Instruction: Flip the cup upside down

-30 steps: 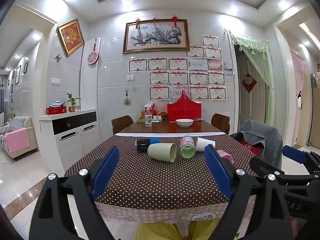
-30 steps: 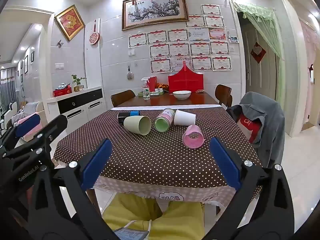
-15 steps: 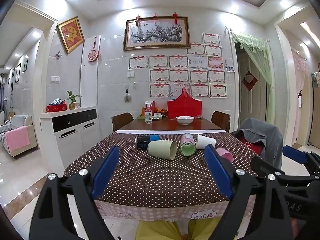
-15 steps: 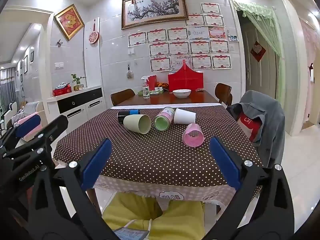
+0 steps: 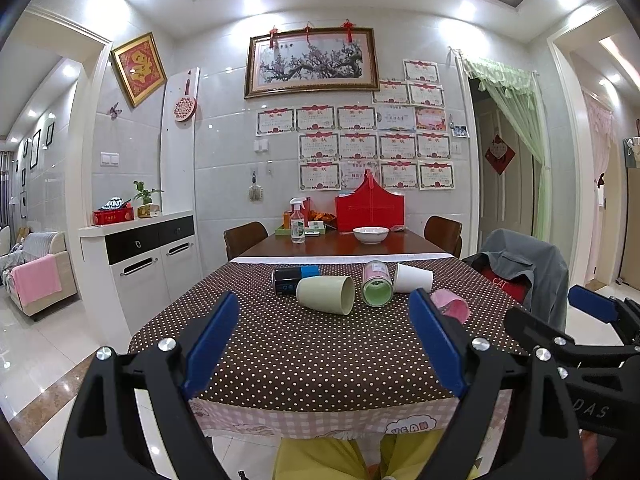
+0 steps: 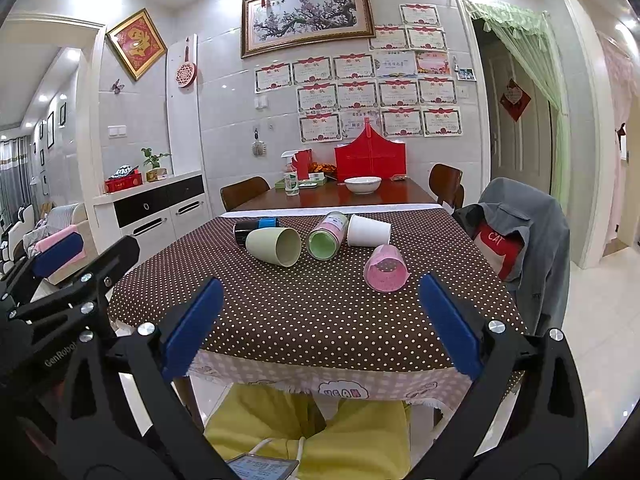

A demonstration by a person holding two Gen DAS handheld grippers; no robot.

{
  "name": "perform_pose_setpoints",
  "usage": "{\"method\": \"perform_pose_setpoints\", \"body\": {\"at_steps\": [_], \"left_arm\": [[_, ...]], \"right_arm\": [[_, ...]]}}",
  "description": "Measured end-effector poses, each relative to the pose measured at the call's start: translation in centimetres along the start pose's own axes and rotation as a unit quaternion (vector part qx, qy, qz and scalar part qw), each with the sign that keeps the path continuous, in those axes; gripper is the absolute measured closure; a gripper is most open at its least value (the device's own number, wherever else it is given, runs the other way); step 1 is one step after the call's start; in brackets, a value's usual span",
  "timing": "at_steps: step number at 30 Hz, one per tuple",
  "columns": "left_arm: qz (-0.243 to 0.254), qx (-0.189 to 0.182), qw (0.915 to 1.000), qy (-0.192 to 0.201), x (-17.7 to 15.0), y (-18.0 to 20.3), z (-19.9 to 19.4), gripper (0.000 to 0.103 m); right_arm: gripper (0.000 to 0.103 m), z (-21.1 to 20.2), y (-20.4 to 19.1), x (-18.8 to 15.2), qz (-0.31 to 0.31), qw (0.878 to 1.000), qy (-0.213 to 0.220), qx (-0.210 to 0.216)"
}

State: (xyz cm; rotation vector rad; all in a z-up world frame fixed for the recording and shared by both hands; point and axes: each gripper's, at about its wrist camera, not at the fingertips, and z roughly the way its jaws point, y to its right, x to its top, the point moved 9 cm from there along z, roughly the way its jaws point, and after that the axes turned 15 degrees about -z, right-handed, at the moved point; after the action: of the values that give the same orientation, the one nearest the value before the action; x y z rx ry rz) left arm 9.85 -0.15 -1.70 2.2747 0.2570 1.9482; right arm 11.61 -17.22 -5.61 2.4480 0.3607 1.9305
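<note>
Several cups lie on their sides on the brown dotted tablecloth (image 5: pixel 312 344): a pale green cup (image 5: pixel 326 294) (image 6: pixel 274 246), a green-lined cup with a pink label (image 5: pixel 376 289) (image 6: pixel 327 236), a white cup (image 5: pixel 414 278) (image 6: pixel 368 231), a clear pink cup (image 5: pixel 452 305) (image 6: pixel 385 269) and a black and blue one (image 5: pixel 292 277) (image 6: pixel 252 229). My left gripper (image 5: pixel 324 342) is open and empty, before the table's near edge. My right gripper (image 6: pixel 320 320) is open and empty too, also short of the cups.
A chair with a grey jacket (image 6: pixel 520 232) stands at the table's right side. A white bowl (image 6: pixel 363 184), a spray bottle (image 5: pixel 297 225) and a red box (image 6: pixel 370 157) sit at the far end. A white sideboard (image 5: pixel 140 256) stands left.
Both gripper views have drifted slightly upward and closer to the table. The cups have not moved and both grippers stay open.
</note>
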Motion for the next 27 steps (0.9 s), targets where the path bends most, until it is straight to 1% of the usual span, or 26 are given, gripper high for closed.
{"method": "perform_pose_setpoints", "body": {"at_steps": [27], "left_arm": [[0.001, 0.000, 1.0000, -0.001, -0.15, 0.14, 0.07, 0.017]], "right_arm": [[0.007, 0.06, 0.02, 0.00, 0.001, 1.000, -0.001, 0.000]]}}
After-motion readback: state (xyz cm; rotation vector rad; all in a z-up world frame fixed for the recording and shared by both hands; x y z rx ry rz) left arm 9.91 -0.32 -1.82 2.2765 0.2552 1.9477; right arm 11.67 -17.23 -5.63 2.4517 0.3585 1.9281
